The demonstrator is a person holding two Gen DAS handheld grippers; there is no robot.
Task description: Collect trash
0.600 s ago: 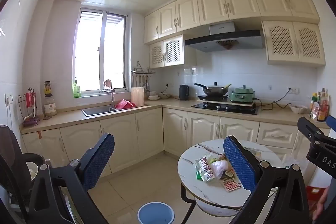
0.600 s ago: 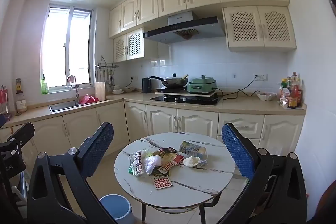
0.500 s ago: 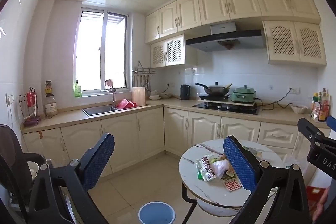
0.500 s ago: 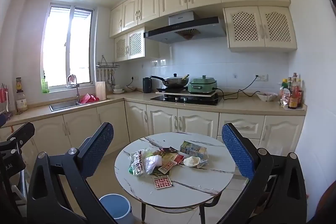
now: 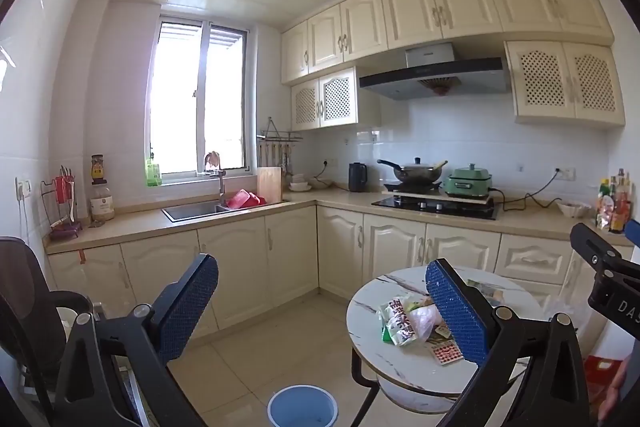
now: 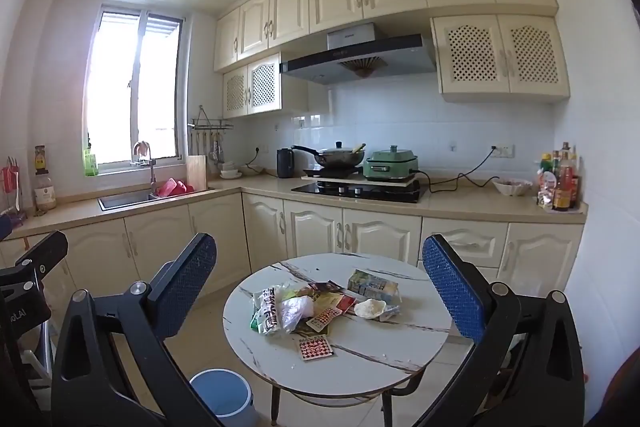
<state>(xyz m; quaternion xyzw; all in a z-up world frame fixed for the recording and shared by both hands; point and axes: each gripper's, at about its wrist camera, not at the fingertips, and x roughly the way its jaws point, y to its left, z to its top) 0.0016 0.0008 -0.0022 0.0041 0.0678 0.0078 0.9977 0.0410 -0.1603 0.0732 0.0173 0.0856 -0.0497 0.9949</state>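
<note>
Spreading wide and holding nothing, the blue-padded fingers (image 6: 452, 291) of the right gripper (image 6: 320, 291) frame a round marble-patterned worktop (image 6: 400, 351) in a cream-cabinet kitchen. The left gripper (image 5: 320, 307) is equally wide and empty, its right finger (image 5: 456, 311) crossing in front of the same worktop's (image 5: 368, 311) near side.

Trash lies heaped near the worktop's middle, well apart from both grippers: a green-and-white snack bag (image 6: 266, 313) touching a crumpled clear plastic bag (image 6: 296, 311), a red-dotted card (image 6: 315, 347) lying alone toward the near edge, a second dotted card (image 6: 325, 317) beside flat dark wrappers (image 6: 326, 287), a green carton (image 6: 372, 285) on its side toward the far edge, and a crumpled white tissue (image 6: 370, 307) just in front of the carton.

A blue bin (image 6: 220, 397) stands open on the tiled floor to the left of the worktop, beside its legs; from the left wrist it (image 5: 303, 405) appears low in the frame, between the two fingers.

Behind, the kitchen counter (image 6: 460, 201) carries a sink (image 6: 124, 199), a wok (image 6: 340, 157) on the hob, a green electric pot (image 6: 392, 165) and a cluster of sauce bottles (image 6: 560, 183).
</note>
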